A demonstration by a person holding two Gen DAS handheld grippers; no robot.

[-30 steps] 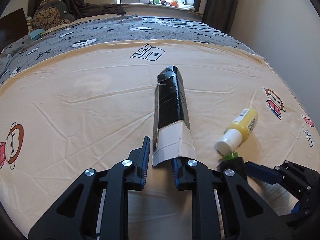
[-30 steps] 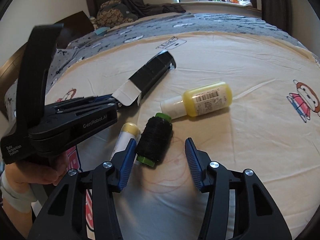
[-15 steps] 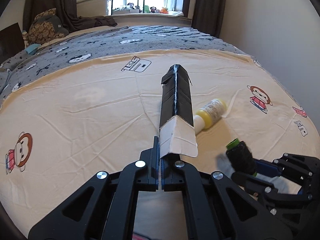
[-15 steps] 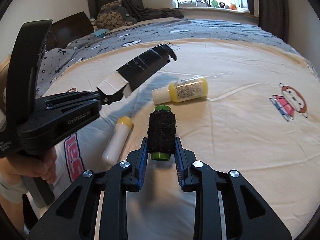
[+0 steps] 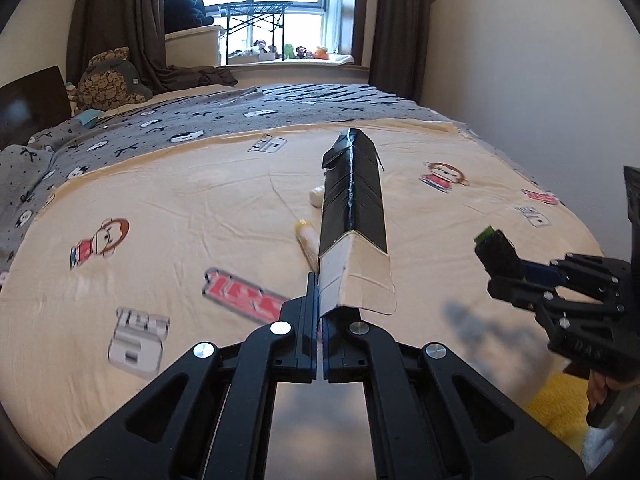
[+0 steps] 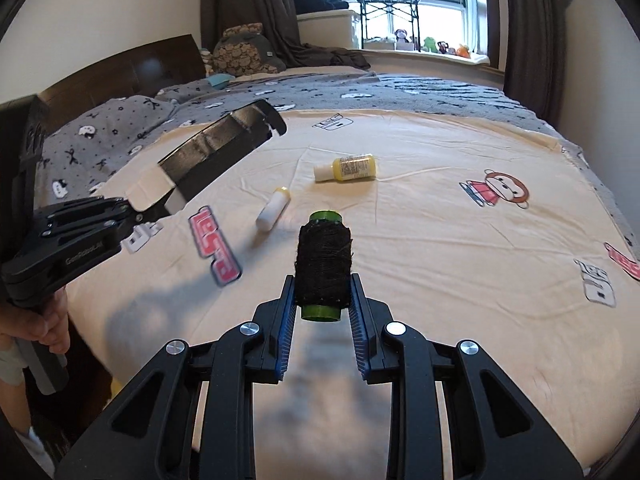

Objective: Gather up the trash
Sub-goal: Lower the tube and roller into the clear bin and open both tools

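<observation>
Right wrist only: whole yellow bottle (image 6: pixel 352 168)

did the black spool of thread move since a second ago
Yes. The spool of thread lay on the sheet beside the small white tube; now the right gripper holds it lifted above the sheet, away from the tube.

Black tongs (image 6: pixel 322 312) with silver screws, blue ribbed pads (image 6: pixel 285 336) (bare-skinned hand (image 6: pixel 38 320)).
</observation>
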